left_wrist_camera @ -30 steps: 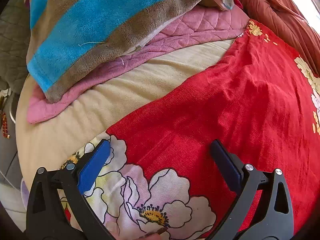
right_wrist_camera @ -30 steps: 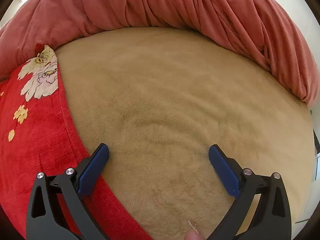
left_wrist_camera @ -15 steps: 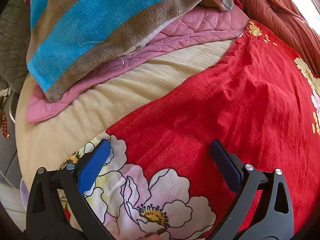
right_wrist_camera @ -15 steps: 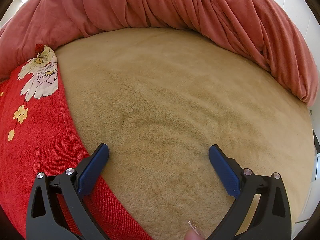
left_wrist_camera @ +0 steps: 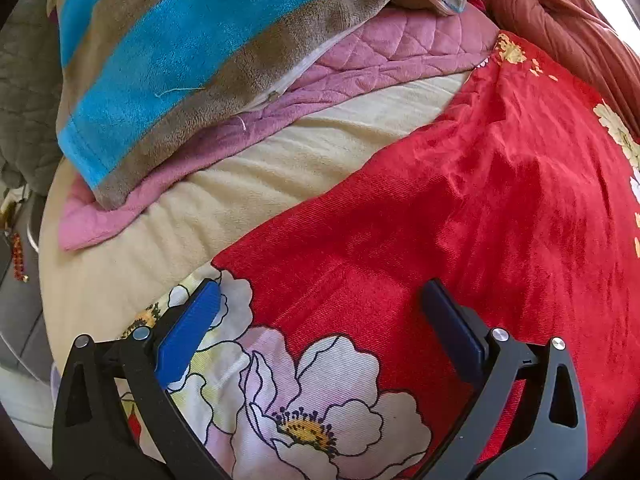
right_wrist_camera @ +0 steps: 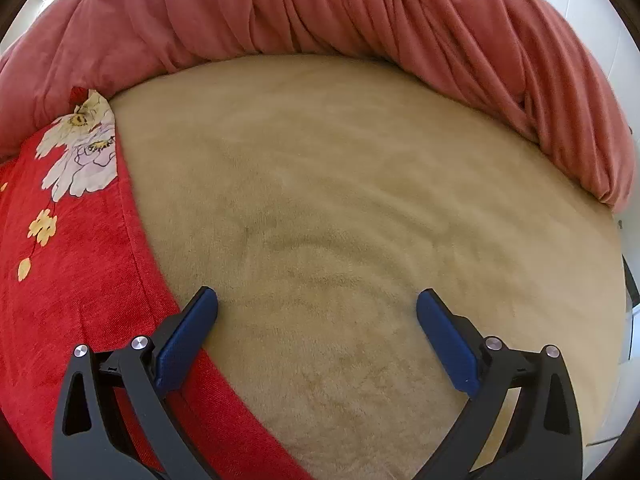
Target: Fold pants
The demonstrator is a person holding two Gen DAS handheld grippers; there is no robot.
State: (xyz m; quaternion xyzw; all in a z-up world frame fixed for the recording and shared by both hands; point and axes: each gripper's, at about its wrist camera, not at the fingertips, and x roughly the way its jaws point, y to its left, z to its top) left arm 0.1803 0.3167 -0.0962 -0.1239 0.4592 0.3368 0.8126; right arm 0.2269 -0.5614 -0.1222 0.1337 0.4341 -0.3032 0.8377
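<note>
Red pants (left_wrist_camera: 472, 216) with large white flowers lie spread flat on a beige bed cover (left_wrist_camera: 240, 176). My left gripper (left_wrist_camera: 320, 304) hovers open just above one flowered end of them, nothing between its blue pads. In the right wrist view the same red pants (right_wrist_camera: 80, 264) fill the left side, their long edge running diagonally. My right gripper (right_wrist_camera: 318, 308) stands open over the bare beige bed cover (right_wrist_camera: 360, 184), its left pad (right_wrist_camera: 188, 332) above the pants' edge.
A blue and brown striped pillow (left_wrist_camera: 192, 52) rests on a pink quilted pad (left_wrist_camera: 384, 48) at the back left. A bunched rust-pink blanket (right_wrist_camera: 360, 12) rims the far side of the bed. The bed's edge drops off at left (left_wrist_camera: 44, 280).
</note>
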